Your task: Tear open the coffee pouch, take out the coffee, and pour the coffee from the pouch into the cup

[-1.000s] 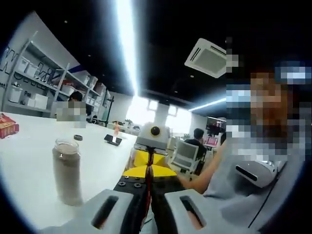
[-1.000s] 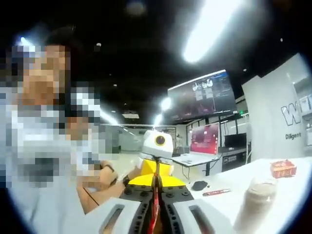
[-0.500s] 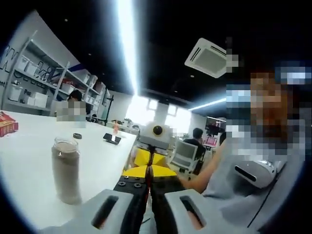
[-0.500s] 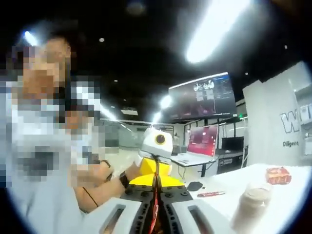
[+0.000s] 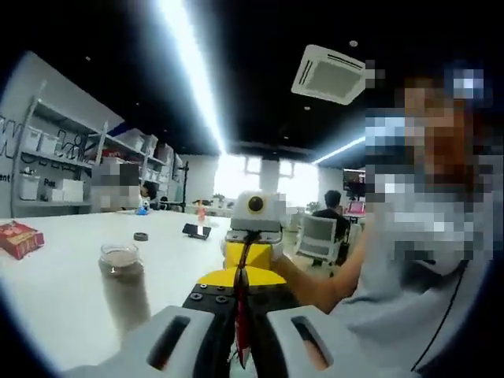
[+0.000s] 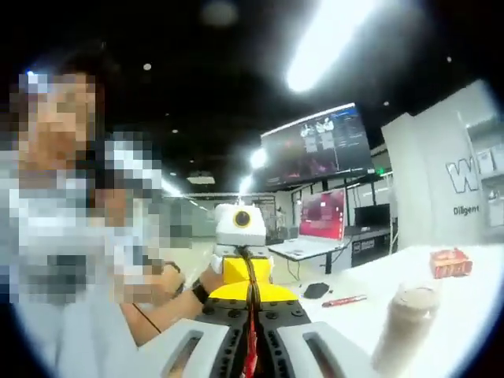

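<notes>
Both grippers, left gripper (image 5: 240, 335) and right gripper (image 6: 250, 346), are clenched on the red coffee pouch (image 5: 241, 331) held edge-on between them above the white surface (image 5: 55, 283); tear by pulling apart steadily, near the cup (image 5: 124, 277).

— What is kept from sight?
— The pouch (image 5: 241, 335) is pinched edge-on between the jaws, so only a thin red strip is seen (image 6: 251, 346); its print cannot be read.
— And the cup (image 6: 405, 327)?
— It is blurred, its base cut off at the rim; its fill cannot be judged.
</notes>
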